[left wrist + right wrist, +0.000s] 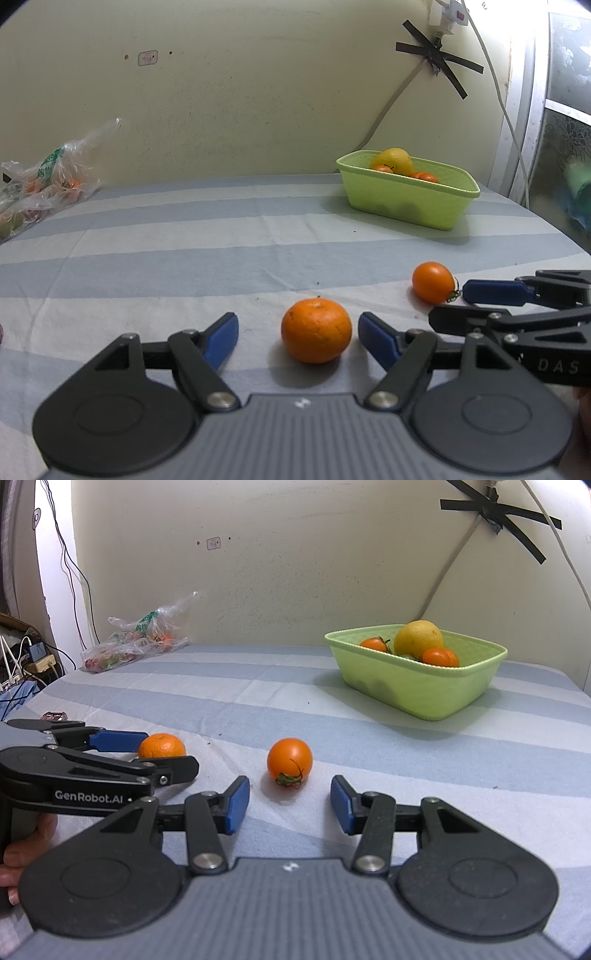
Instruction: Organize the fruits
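On the striped blue and white cloth sit two loose fruits. One is a round mandarin. It is bright orange with bumpy skin and a tiny dark dot on top. It sits right between the blue pads of the left gripper. The pads stand apart and do not touch the fruit; there is a gap on each side.

The other fruit is a small orange tomato. Its skin is smooth and shiny, and it has a little green stem that points toward the right wrist camera. It lies on its side just past the tips of the right gripper. These blue pads are apart too, and they do not touch the tomato.

Seen from the left wrist camera, the tomato is to the right of the mandarin, near it but not touching.

Farther back, by the pale wall, sits a light green tub. Inside it are a big yellow fruit and two small orange ones, one on each side of it. Far off to the left lies a crinkly clear plastic bag with more fruit inside.

A hand holds the left gripper's handle.
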